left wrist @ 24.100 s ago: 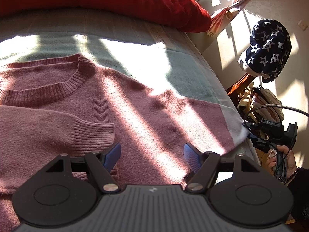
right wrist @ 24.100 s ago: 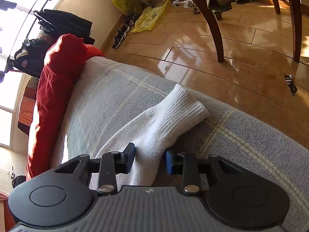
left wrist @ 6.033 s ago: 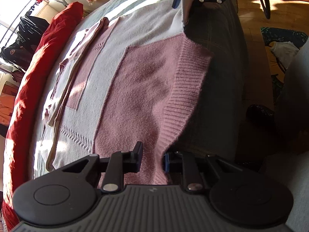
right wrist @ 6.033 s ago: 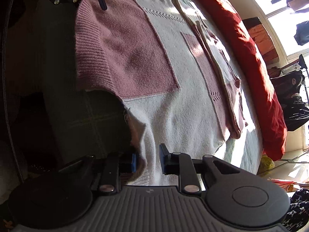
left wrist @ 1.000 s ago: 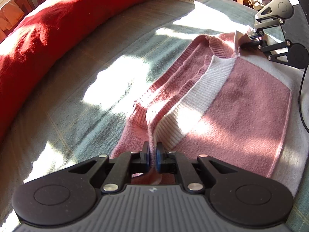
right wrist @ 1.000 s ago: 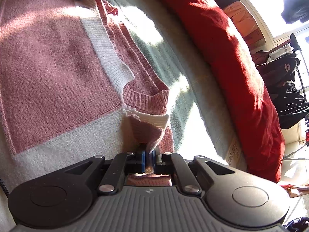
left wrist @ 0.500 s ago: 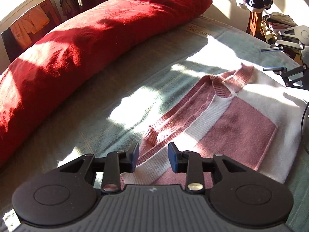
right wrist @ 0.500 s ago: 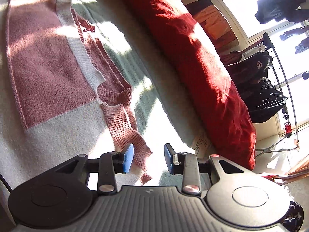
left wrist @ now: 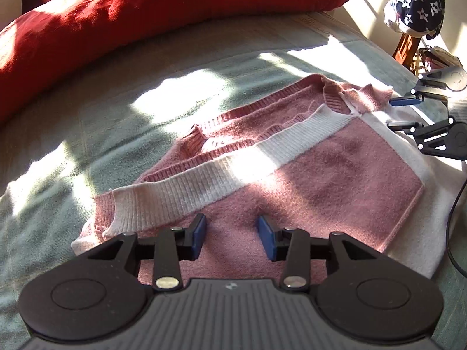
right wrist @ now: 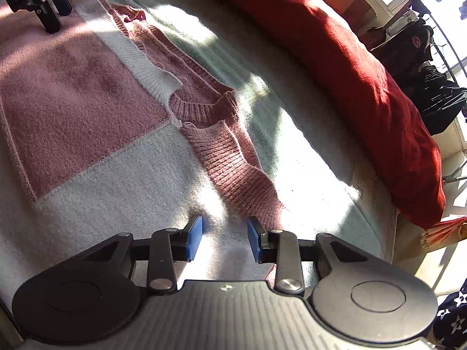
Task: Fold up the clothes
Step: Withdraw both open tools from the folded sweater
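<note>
Both the left hand-held gripper (left wrist: 230, 237) and right hand-held gripper (right wrist: 224, 239) gape empty over the folded sweater (left wrist: 335, 169), its sleeves hidden.

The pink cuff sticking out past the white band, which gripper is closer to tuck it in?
Probably the right gripper: it is open, and the pink cuff lies just ahead of it. The left gripper hovers over the sweater body.

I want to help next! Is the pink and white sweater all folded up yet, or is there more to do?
Mostly done. The pink and white knitted sweater lies folded over on the grey-green bedspread. Nothing is in hand: the left hand-held gripper and the right hand-held gripper are both open above it. What looks left is the loose pink ribbed edge sticking out at the side, which probably needs tucking in.
</note>
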Action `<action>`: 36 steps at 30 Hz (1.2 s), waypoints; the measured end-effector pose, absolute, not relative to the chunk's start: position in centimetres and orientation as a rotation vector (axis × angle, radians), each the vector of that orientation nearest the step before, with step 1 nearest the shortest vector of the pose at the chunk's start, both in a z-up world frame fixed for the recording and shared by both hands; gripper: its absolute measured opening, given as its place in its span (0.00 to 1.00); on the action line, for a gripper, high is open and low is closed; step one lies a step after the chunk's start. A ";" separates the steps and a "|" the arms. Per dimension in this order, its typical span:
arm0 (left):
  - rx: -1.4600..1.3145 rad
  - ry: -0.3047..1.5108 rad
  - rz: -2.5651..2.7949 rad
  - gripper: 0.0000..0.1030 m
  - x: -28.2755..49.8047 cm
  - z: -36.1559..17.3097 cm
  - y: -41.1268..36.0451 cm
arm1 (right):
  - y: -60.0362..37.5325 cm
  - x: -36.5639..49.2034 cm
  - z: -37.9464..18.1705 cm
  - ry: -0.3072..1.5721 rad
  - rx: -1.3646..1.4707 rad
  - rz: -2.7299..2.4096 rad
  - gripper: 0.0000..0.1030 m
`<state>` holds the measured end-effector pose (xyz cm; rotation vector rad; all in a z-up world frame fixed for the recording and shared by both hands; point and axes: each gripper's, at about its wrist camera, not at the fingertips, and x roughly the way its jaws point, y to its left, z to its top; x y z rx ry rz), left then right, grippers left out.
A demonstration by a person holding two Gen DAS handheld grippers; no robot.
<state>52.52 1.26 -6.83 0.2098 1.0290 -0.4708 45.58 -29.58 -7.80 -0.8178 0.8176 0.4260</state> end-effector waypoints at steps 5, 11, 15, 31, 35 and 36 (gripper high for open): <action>0.165 1.007 -0.466 0.39 52.0 -4.1 1.5 | -29.0 46.6 -6.9 0.819 -0.750 0.435 0.37; 0.082 1.049 -0.601 0.41 46.3 -3.5 0.0 | -26.4 44.1 -5.4 0.891 -0.508 0.622 0.37; 0.062 1.039 -0.596 0.40 45.6 -6.3 -0.6 | -24.8 44.2 -7.5 0.919 -0.434 0.631 0.37; -0.036 0.961 -0.660 0.43 48.8 -5.0 -1.1 | -23.9 47.3 -7.1 0.916 -0.270 0.625 0.41; -0.007 0.968 -0.608 0.43 49.6 -7.3 -1.4 | -22.8 47.0 -8.8 0.898 -0.313 0.666 0.41; -0.013 0.955 -0.597 0.43 49.9 -7.8 -1.3 | -22.8 47.5 -9.2 0.892 -0.308 0.659 0.41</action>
